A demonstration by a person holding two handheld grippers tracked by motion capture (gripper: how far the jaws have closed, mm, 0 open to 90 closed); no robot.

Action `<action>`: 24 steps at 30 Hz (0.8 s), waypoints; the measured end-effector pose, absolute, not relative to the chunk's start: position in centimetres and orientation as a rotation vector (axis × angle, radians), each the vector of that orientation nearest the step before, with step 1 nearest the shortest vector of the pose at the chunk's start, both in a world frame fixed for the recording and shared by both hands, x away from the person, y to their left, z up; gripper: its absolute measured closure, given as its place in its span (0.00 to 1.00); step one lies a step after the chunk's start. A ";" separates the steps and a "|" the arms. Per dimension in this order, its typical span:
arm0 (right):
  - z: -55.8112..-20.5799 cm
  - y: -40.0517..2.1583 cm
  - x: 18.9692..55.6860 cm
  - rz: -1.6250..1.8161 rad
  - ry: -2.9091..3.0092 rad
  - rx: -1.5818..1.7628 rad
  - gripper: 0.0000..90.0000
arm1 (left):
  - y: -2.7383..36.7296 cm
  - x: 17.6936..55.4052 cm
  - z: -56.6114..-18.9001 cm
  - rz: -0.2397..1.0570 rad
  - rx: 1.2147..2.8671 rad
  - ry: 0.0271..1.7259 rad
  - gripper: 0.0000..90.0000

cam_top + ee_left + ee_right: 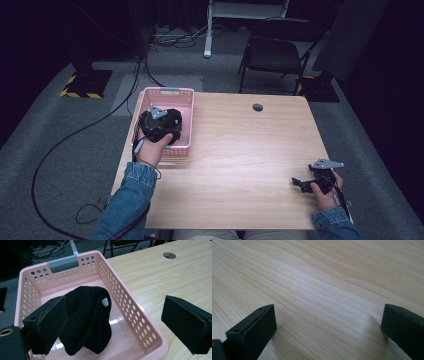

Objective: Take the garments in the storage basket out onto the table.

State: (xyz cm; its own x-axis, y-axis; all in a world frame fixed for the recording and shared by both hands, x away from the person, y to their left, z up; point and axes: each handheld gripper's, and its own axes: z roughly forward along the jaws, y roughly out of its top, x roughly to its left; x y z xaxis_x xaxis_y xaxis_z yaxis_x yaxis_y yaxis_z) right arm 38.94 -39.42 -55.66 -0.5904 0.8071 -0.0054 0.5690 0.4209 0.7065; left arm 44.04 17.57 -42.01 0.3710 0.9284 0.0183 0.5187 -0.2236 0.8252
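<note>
The pink perforated basket [184, 95] sits at the far left corner of the wooden worktop [240, 150], its left side at the worktop's left edge. In the left gripper view, the basket [130, 307] has rows of round holes in its walls and a grey handle insert in the far wall.

A black cloth [87, 322] lies bunched inside the basket, resting on the basket floor toward the near end. A small white tag shows on its upper fold.

The left gripper [161, 131] is held over the basket, above the cloth. Its fingers [47, 325] stand wide apart. The left finger sits just in front of the cloth's left edge; whether it touches the fabric cannot be determined. The right finger [187, 325] is over the worktop outside the basket's right wall, well apart from the cloth. Nothing is clamped between the fingers.

A round cable hole [257, 107] lies in the worktop near the far edge, right of the basket.

The right gripper [299, 182] rests low at the near right of the worktop, pointing left. Its fingers [254, 332] are spread wide, with bare wood between them.
</note>
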 end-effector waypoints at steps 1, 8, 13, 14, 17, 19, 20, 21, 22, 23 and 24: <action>-55.7 -39.4 38.9 0.963 2.336 1.182 0.00 | 17.5 44.3 -41.9 0.688 1.878 1.257 0.07; -55.7 -39.4 38.9 0.962 2.336 1.182 0.00 | 17.6 45.2 -41.8 0.696 1.868 1.278 0.08; -55.7 -39.4 38.9 0.962 2.336 1.182 0.00 | 17.6 45.9 -41.8 0.705 1.874 1.291 0.08; -55.7 -39.4 38.9 0.962 2.336 1.182 0.00 | 17.5 46.1 -41.8 0.706 1.874 1.295 0.08; -55.7 -39.4 38.9 0.962 2.336 1.182 0.00 | 17.5 46.5 -41.9 0.710 1.877 1.301 0.08; -55.7 -39.4 38.9 0.962 2.335 1.181 0.00 | 17.5 46.8 -41.9 0.708 1.865 1.305 0.08; -55.7 -39.4 38.9 0.961 2.335 1.181 0.00 | 17.5 46.8 -41.9 0.708 1.865 1.305 0.08; -55.7 -39.4 38.9 0.960 2.334 1.181 0.00 | 17.7 47.1 -41.9 0.704 1.843 1.320 0.08; -55.7 -39.4 38.9 0.960 2.333 1.181 0.00 | 17.8 47.2 -41.9 0.702 1.841 1.323 0.08; -55.7 -39.4 38.9 0.960 2.333 1.182 0.00 | 17.8 47.3 -41.9 0.705 1.837 1.327 0.08; -55.7 -39.4 38.9 0.960 2.334 1.181 0.00 | 17.8 47.3 -41.9 0.705 1.837 1.327 0.08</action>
State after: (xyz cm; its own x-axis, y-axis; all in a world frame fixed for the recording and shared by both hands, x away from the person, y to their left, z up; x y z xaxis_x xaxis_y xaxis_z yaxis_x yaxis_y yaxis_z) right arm 38.91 -39.40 -55.66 -0.5892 0.8079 -0.0080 0.5682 0.4214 0.7068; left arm 47.32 17.79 -41.94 0.3110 0.9504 0.0065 0.5378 -0.1816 0.8233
